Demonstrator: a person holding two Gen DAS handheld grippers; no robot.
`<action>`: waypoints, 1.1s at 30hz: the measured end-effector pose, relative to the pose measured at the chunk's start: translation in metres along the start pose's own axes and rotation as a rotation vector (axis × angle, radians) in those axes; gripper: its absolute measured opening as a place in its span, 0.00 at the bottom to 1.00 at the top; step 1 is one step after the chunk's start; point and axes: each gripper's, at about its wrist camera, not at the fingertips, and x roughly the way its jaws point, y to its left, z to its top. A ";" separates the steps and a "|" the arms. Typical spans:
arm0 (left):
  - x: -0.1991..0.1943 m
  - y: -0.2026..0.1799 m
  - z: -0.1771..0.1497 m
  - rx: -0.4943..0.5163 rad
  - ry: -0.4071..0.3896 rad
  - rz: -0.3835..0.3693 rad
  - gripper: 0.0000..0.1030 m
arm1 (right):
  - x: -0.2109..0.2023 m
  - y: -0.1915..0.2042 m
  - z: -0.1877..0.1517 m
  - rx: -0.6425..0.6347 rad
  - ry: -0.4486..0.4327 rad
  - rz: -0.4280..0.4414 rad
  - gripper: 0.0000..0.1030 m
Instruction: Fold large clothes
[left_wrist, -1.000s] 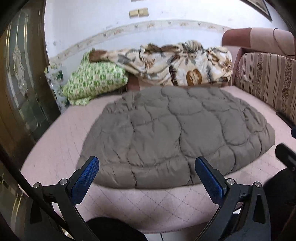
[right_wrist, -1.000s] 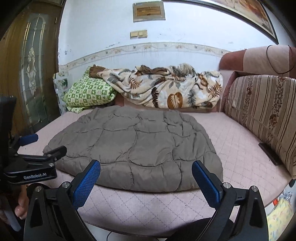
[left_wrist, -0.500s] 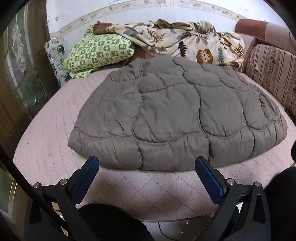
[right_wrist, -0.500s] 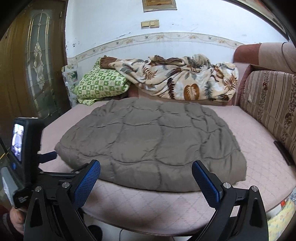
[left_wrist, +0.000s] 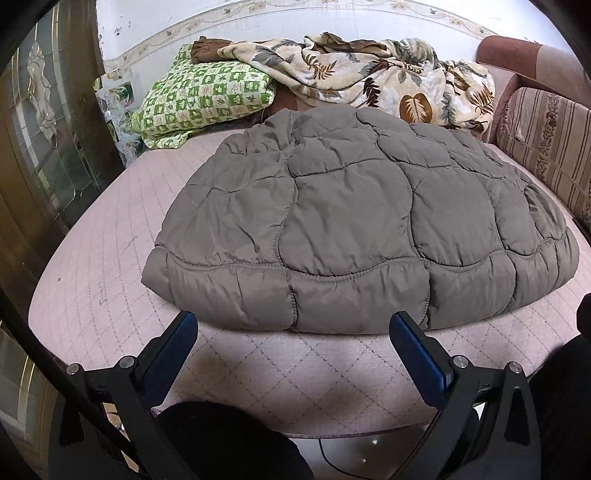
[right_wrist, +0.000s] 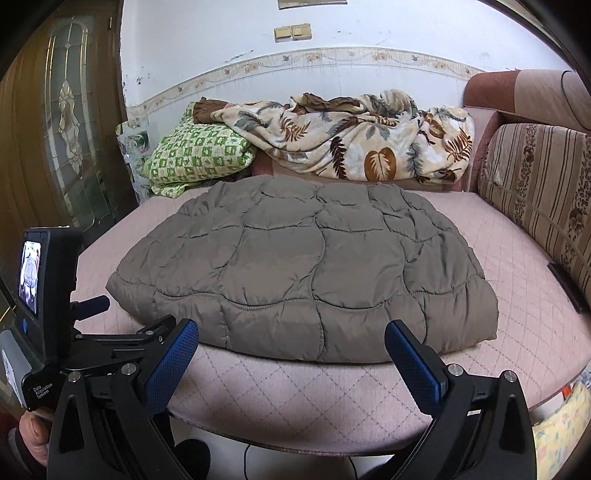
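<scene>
A grey-brown quilted padded garment (left_wrist: 351, 218) lies flat on the pink quilted bed (left_wrist: 92, 295), its stitched hem toward me; it also shows in the right wrist view (right_wrist: 306, 266). My left gripper (left_wrist: 293, 328) is open and empty, its blue-padded fingers just short of the hem's left half. My right gripper (right_wrist: 291, 338) is open and empty, just short of the hem's right half. The left gripper's body (right_wrist: 55, 332) shows at the left of the right wrist view.
A green checked pillow (left_wrist: 203, 99) and a leaf-print blanket (left_wrist: 369, 74) lie at the bed's far end. A striped sofa back (right_wrist: 535, 192) runs along the right. A glazed wooden door (right_wrist: 66, 122) stands at the left. A dark flat object (right_wrist: 567, 282) lies by the sofa.
Both grippers have moved in toward the garment's near hem; the left one also tilted down. Both stayed open.
</scene>
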 end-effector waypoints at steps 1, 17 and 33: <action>0.000 0.000 0.000 0.001 -0.002 0.004 1.00 | 0.000 0.000 0.000 0.000 -0.001 0.001 0.99; 0.001 -0.001 0.000 0.013 -0.007 0.034 1.00 | 0.001 0.000 -0.001 0.004 0.012 0.010 0.99; -0.003 -0.003 0.000 0.015 -0.030 0.034 1.00 | 0.004 -0.002 -0.002 0.009 0.015 0.011 0.99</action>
